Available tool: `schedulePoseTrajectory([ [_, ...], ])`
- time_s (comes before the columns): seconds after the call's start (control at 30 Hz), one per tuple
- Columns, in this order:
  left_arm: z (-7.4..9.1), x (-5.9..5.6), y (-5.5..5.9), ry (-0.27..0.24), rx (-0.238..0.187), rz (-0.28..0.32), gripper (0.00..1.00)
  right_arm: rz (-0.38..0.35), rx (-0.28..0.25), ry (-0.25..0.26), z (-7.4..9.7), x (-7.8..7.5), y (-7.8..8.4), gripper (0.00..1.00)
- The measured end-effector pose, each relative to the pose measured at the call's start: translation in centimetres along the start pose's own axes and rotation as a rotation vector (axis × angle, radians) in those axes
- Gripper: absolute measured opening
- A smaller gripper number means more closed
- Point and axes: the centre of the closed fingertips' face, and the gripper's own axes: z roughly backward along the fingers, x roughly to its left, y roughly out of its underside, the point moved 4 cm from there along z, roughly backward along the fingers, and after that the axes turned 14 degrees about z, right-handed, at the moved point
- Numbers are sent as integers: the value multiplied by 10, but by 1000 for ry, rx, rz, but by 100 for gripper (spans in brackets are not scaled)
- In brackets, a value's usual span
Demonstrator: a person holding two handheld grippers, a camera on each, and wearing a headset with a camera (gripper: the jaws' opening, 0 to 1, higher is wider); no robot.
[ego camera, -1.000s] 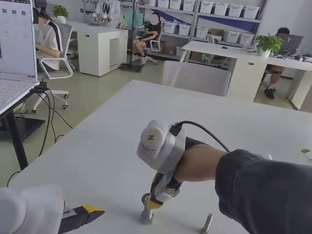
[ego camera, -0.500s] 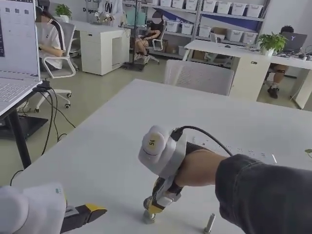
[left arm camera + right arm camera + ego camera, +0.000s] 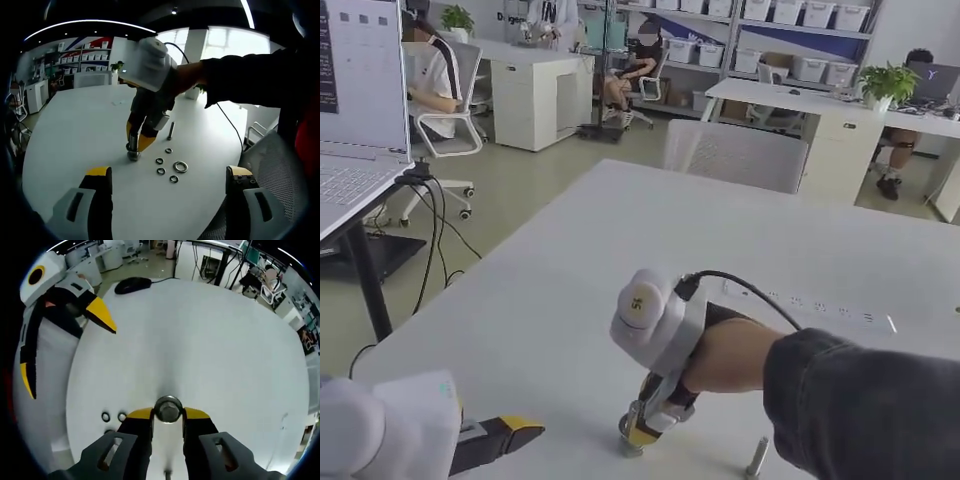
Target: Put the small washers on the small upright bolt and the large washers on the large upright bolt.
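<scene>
White table (image 3: 75, 125): loose washers (image 3: 160, 161), large bolt (image 3: 133, 156), small bolt (image 3: 170, 131)

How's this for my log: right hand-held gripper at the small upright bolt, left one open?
No: the right hand-held gripper is at the large upright bolt, left hand-held gripper open; the left gripper view shows it.

Right gripper (image 3: 638, 436): white housing (image 3: 645, 310), black cable (image 3: 686, 287), yellow-tipped fingers (image 3: 140, 413); dark denim sleeve (image 3: 860, 400).

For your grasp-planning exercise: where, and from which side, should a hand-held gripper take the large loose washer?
Probably pinch the large washer across its outer rim, coming down from above: it lies flat on the table, and small washers sit close beside it, so open narrowly.
</scene>
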Motion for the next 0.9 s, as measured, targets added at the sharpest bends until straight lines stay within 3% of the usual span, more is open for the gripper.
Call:
schedulePoseTrajectory([
  [0.9,3,1,2,-5,-1,8,94,-26,-4,-15,-16,1,6,23],
])
